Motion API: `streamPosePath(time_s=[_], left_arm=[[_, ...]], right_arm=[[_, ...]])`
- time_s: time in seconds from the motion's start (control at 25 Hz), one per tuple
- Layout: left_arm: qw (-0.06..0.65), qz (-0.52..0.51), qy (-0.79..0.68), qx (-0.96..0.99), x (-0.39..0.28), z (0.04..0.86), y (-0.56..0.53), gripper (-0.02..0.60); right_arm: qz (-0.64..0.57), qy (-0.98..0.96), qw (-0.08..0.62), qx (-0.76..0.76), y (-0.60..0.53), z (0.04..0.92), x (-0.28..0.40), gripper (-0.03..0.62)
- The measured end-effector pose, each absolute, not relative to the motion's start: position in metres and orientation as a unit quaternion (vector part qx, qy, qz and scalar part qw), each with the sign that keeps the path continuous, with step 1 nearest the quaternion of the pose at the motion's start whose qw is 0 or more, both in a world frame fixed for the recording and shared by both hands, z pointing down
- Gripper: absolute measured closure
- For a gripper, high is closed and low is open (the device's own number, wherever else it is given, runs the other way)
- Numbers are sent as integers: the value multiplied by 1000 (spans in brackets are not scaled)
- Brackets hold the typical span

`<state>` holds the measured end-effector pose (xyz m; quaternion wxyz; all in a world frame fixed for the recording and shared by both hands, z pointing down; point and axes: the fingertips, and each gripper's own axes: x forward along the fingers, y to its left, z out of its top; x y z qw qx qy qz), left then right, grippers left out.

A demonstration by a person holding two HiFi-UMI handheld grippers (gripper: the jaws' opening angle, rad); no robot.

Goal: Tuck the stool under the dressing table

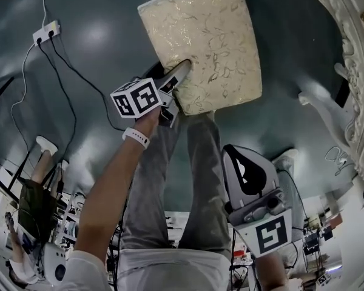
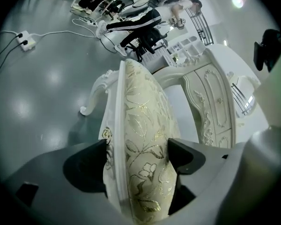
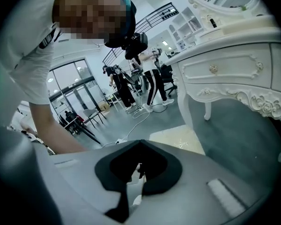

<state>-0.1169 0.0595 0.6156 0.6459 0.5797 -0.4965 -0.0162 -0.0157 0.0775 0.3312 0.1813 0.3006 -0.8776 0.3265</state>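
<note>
The stool [image 1: 206, 44] has a cream seat cushion with a gold leaf pattern and a white carved frame, and it stands on the grey floor left of the white dressing table [image 1: 355, 71]. My left gripper [image 1: 181, 73] is shut on the stool's near seat edge. In the left gripper view the cushion [image 2: 140, 121] fills the gap between the two pads of the left gripper [image 2: 138, 153], with the dressing table [image 2: 210, 102] behind it. My right gripper [image 1: 246, 168] hangs near my legs, shut on nothing. In its own view the right gripper [image 3: 139, 165] faces the stool [image 3: 178, 137] and the dressing table [image 3: 225, 69].
A white power strip [image 1: 47, 33] with black cables lies on the floor at the far left, also seen as the power strip [image 2: 25, 42]. My legs in grey trousers [image 1: 194, 180] stand just behind the stool. People, chairs and shelves [image 2: 140, 18] fill the background.
</note>
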Motion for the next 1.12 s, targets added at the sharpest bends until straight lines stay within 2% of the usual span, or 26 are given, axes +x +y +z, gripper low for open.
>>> streamPosePath(time_s=[0.24, 0.48, 0.76, 0.96, 1.12], left_arm=[[628, -26, -499, 597, -119, 608, 54, 160], [615, -13, -484, 622, -27, 612, -30, 160], [620, -21, -482, 618, -20, 610, -33, 162], [627, -40, -499, 597, 44, 609, -67, 162], [632, -62, -510, 581, 54, 610, -67, 163]], right_arm=[[319, -876, 181, 314, 115, 322, -26, 583], [325, -866, 171, 340, 76, 326, 52, 583], [325, -859, 163, 360, 98, 326, 43, 583], [328, -850, 153, 383, 69, 324, 109, 583], [331, -842, 145, 400, 80, 328, 115, 583]])
